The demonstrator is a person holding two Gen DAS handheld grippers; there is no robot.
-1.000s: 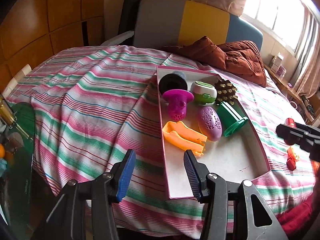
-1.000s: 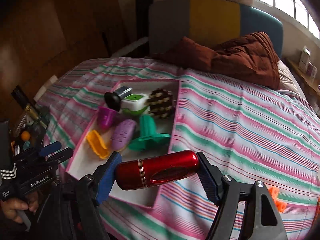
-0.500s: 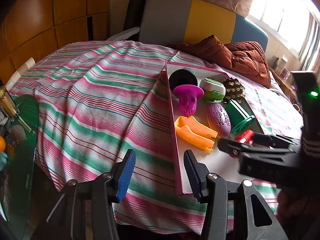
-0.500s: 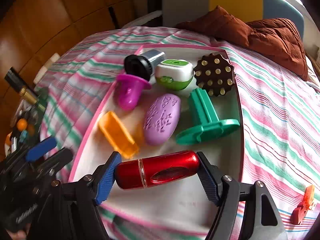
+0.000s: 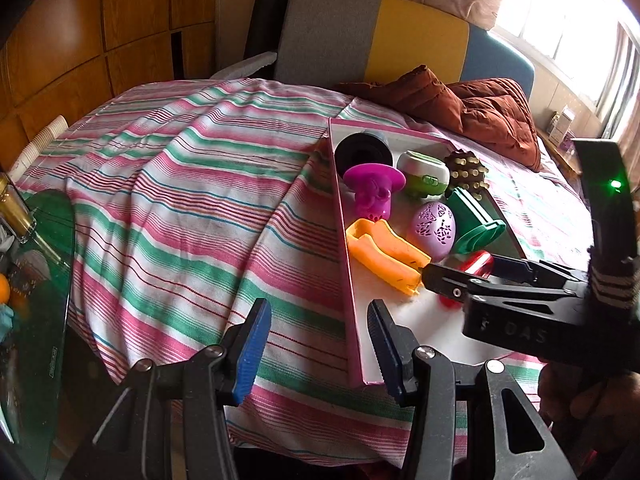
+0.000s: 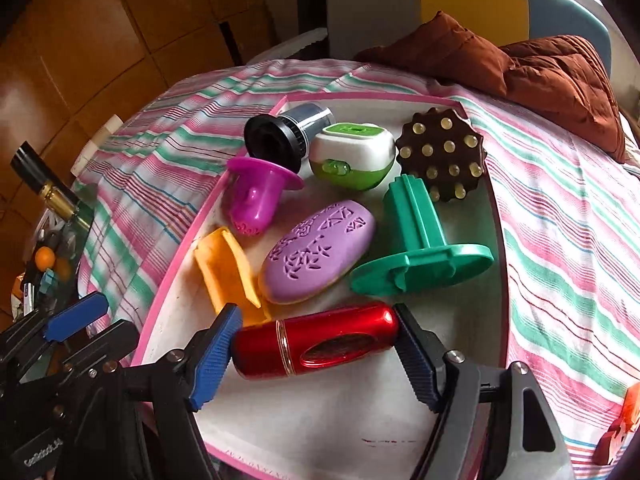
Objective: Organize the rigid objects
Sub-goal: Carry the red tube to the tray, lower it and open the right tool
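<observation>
Right gripper [image 6: 316, 354] clamps the red cylinder [image 6: 316, 344] end to end, one pad on each cap, so the long axis lies crosswise and it can be laid flat. It sits low over the white tray [image 6: 320, 432], in the bare near part at 6 o'clock; whether it touches the floor cannot be told.

Items already in the tray, packed toward the far end to leave that near part free:
- orange holder [image 6: 226, 276] at 9 o'clock of the cylinder, just beside it
- purple oval [image 6: 320, 252] at 12 o'clock
- green flanged piece [image 6: 420, 248] at 1 o'clock
- magenta cup [image 6: 256, 192], black-and-silver cap [image 6: 288, 136], white-green case [image 6: 352, 156], brown studded disc [image 6: 440, 156] along the far row.

Left gripper [image 5: 316, 344]: jaws partly apart, nothing between them, hovering off the tray's left rim over the striped cloth [image 5: 180, 208]; likely parked clear of the placing.

An orange piece [image 6: 624, 432] lies on the cloth at 4 o'clock, outside the tray; probably next.
</observation>
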